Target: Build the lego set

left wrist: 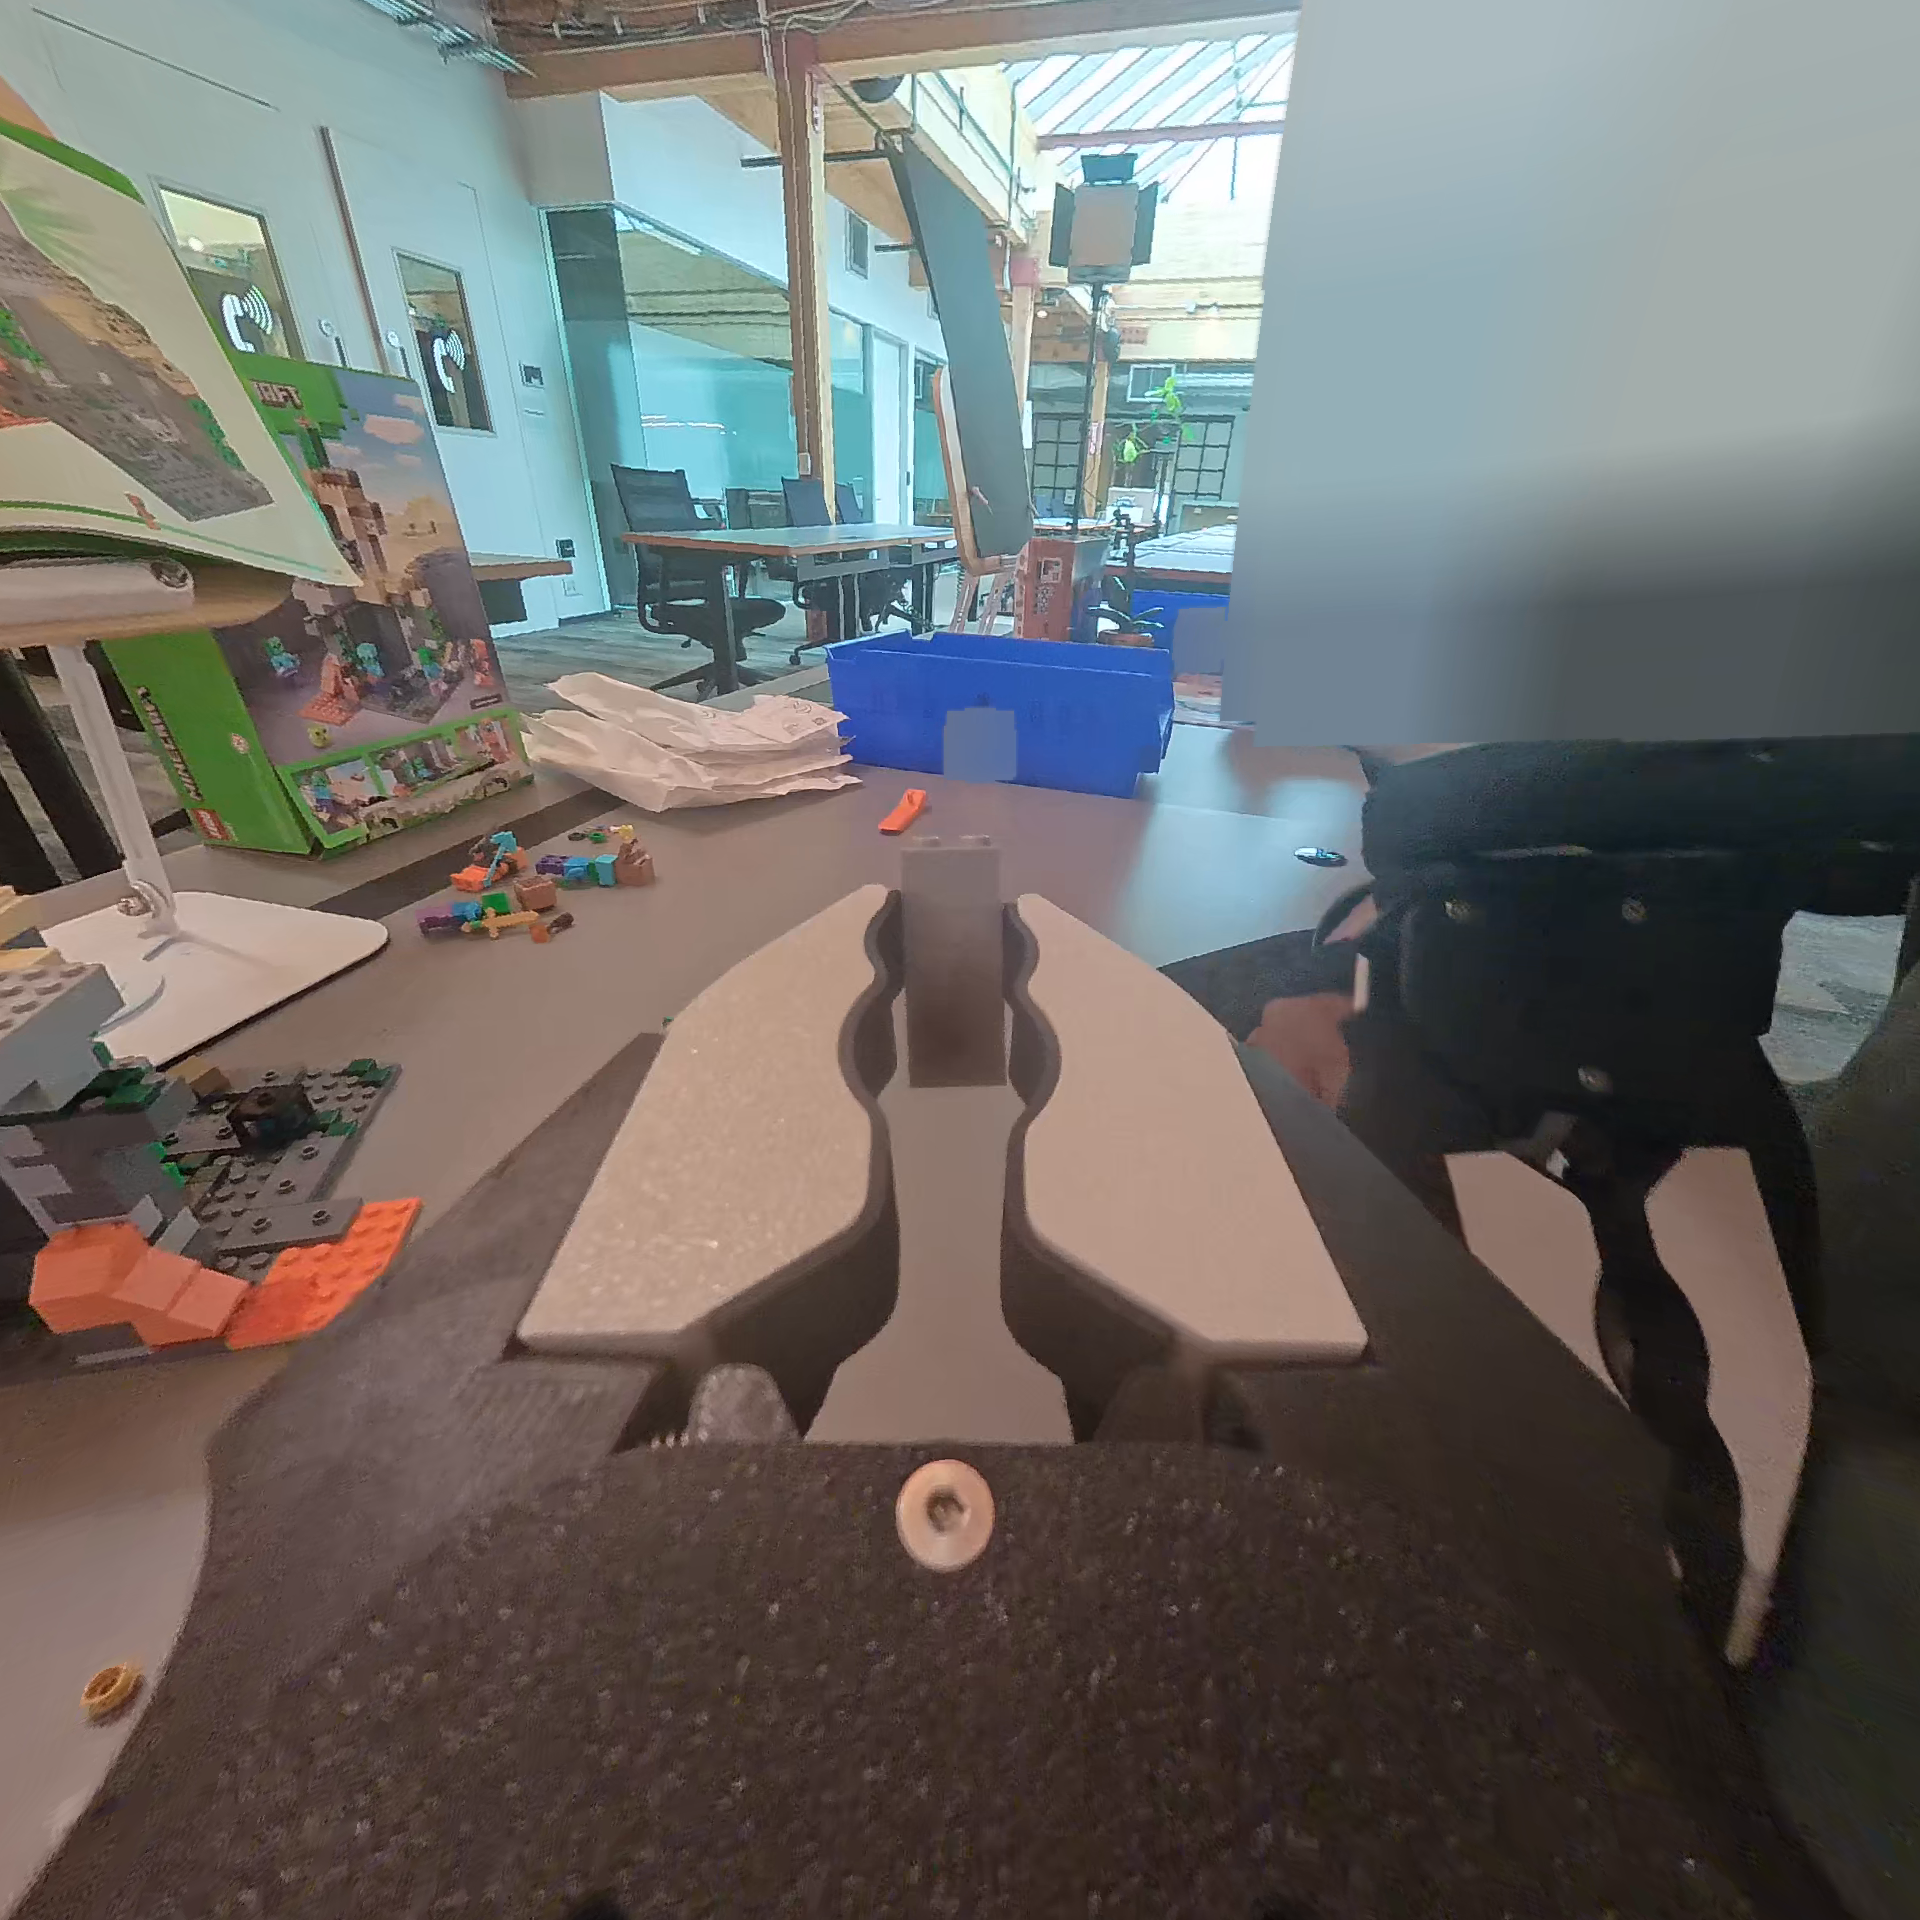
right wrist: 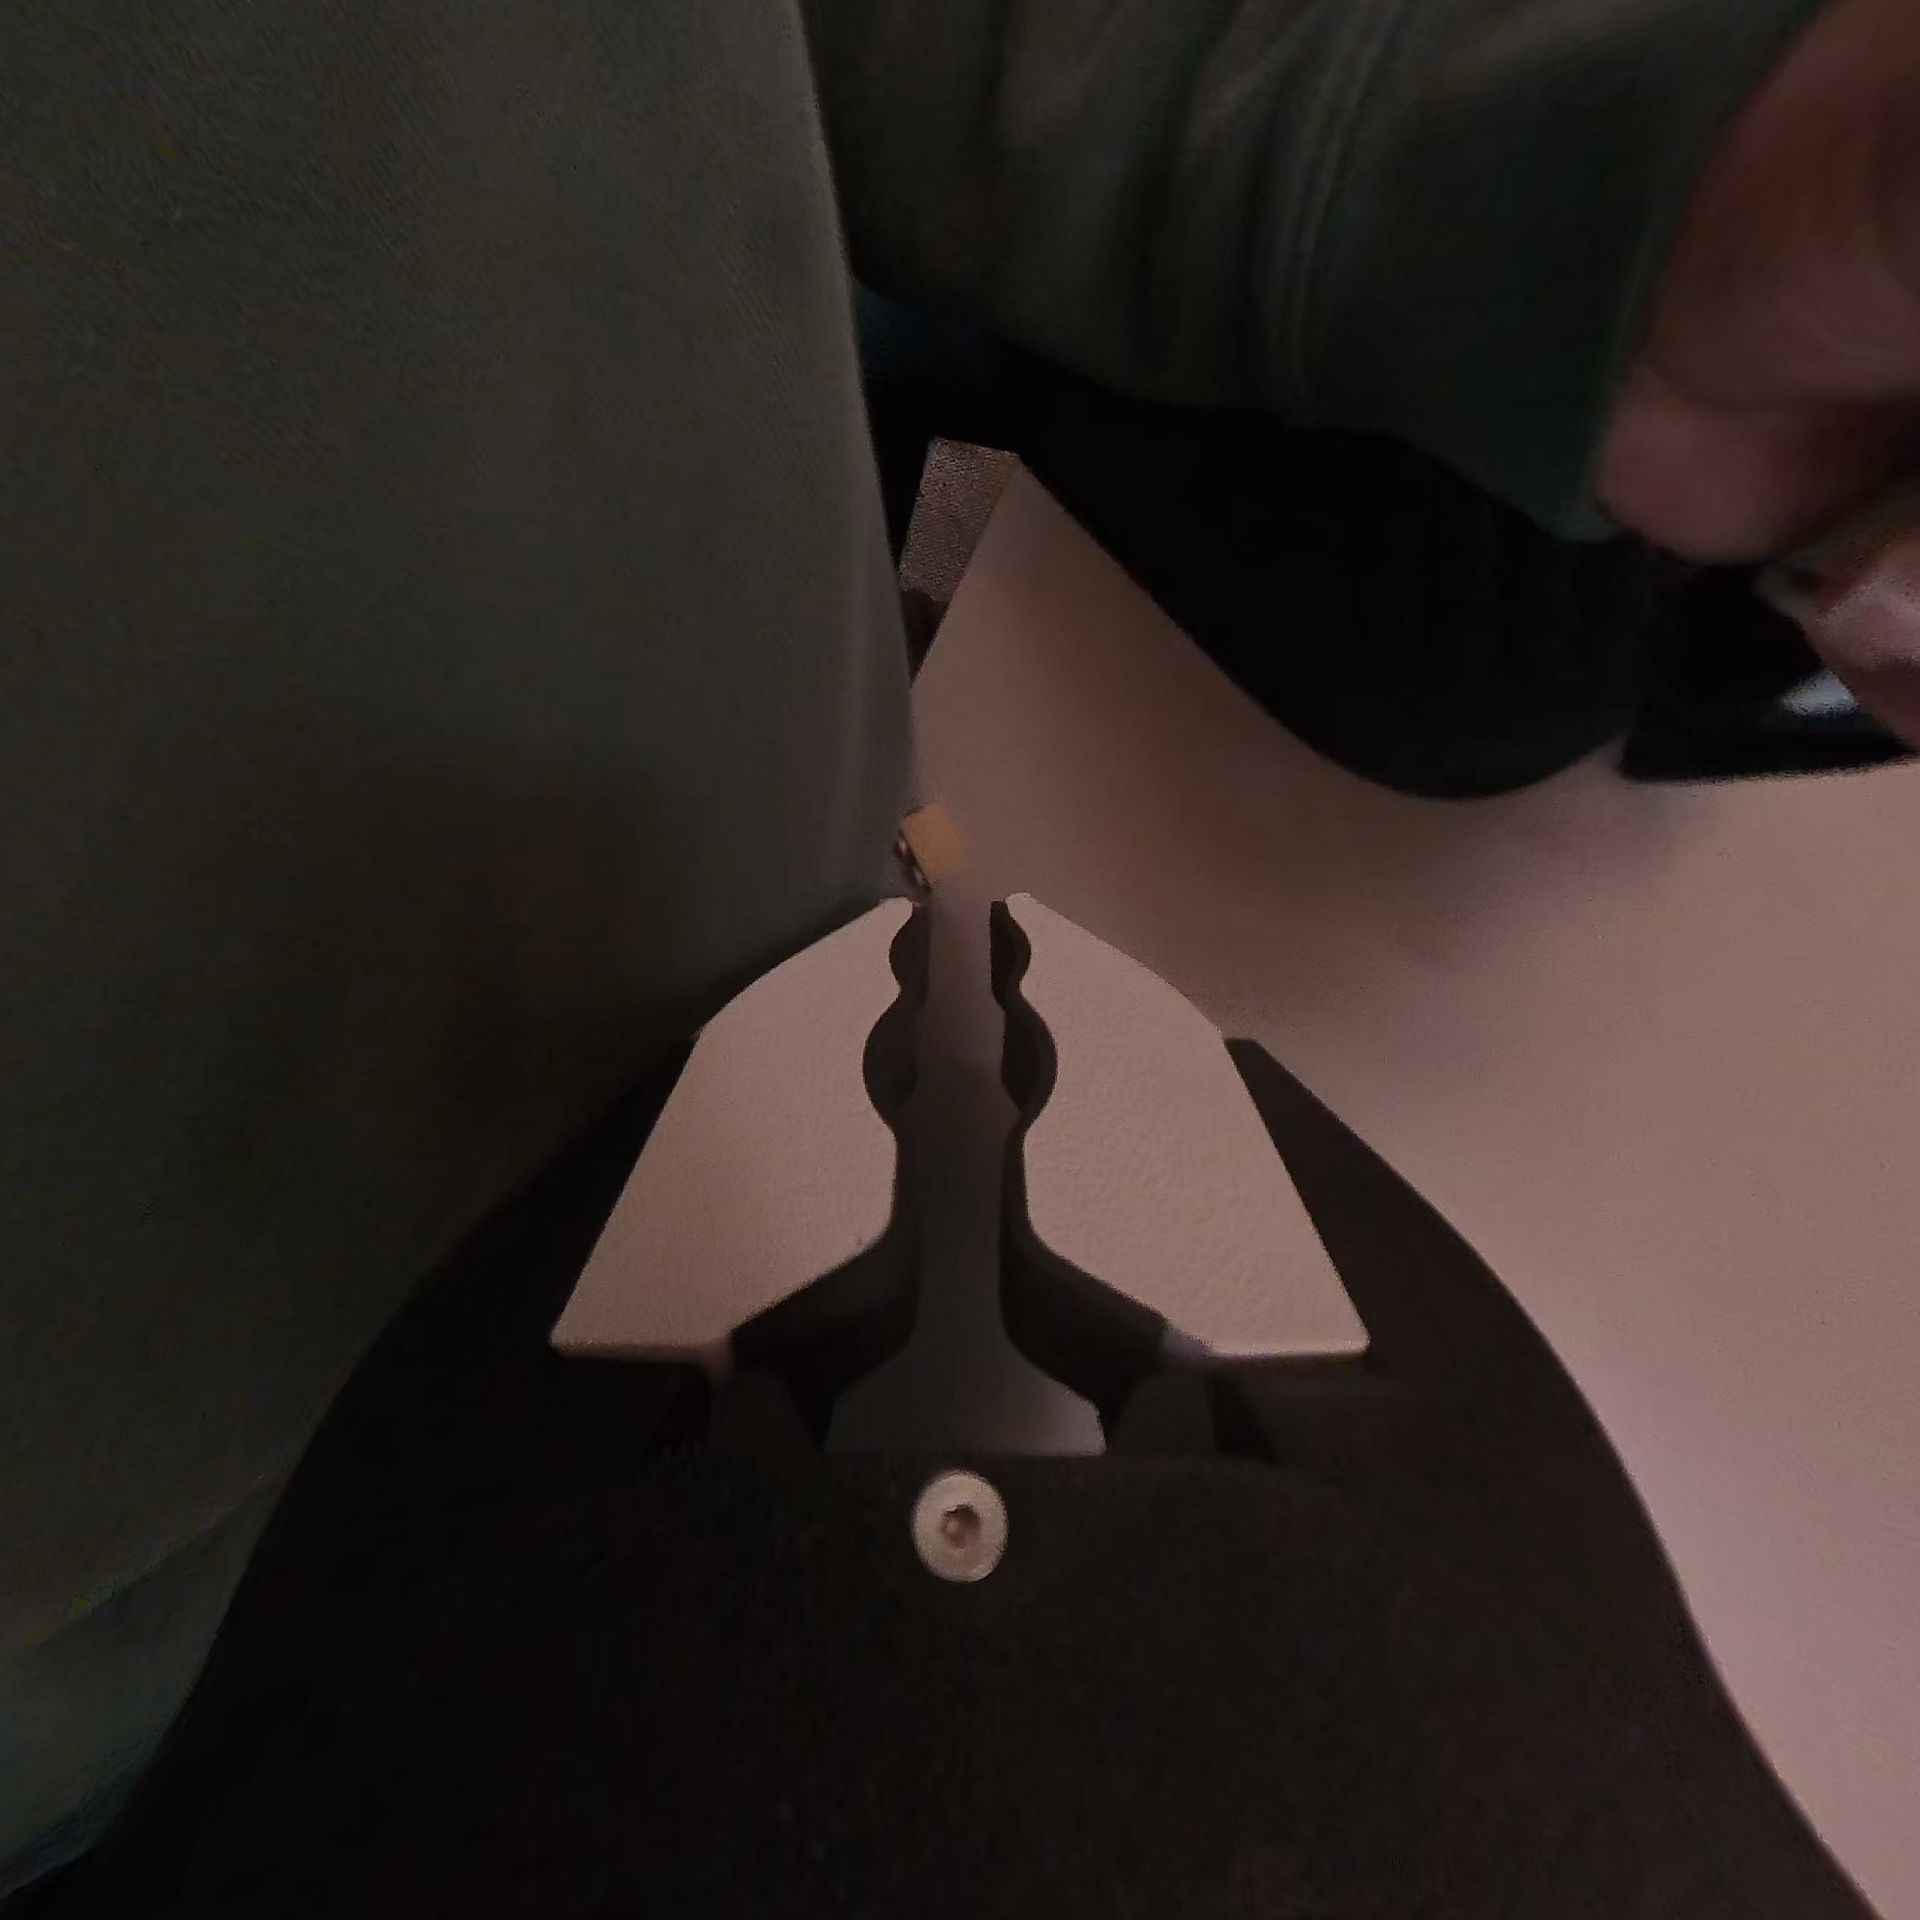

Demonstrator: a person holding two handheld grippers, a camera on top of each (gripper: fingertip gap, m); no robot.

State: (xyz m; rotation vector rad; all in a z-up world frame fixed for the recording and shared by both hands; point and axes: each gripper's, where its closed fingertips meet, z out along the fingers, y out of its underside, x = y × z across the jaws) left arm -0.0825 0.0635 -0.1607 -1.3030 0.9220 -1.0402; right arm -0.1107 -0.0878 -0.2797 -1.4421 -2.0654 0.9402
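Note:
My left gripper is shut on a tall grey brick. The brick stands upright between the pads, studs up, above the grey table. My right gripper points down at the pale table edge, close to a person's green trouser leg. Its fingers stand a little apart with nothing between the pads. A small tan piece lies just past the left fingertip, against the green cloth. In the left wrist view the right gripper's black body shows at the right.
A partly built grey, green and orange brick model stands at the left. Loose coloured pieces, an orange tool, white bags, a blue bin, a green toy box and a booklet on a white stand lie farther off. A small gold piece lies near the front left. The left gripper's tips are roughly 20 centimetres from the right gripper's. The small gold piece is closer to my left gripper, around 20 centimetres from its tips; the right tips are 30 centimetres off.

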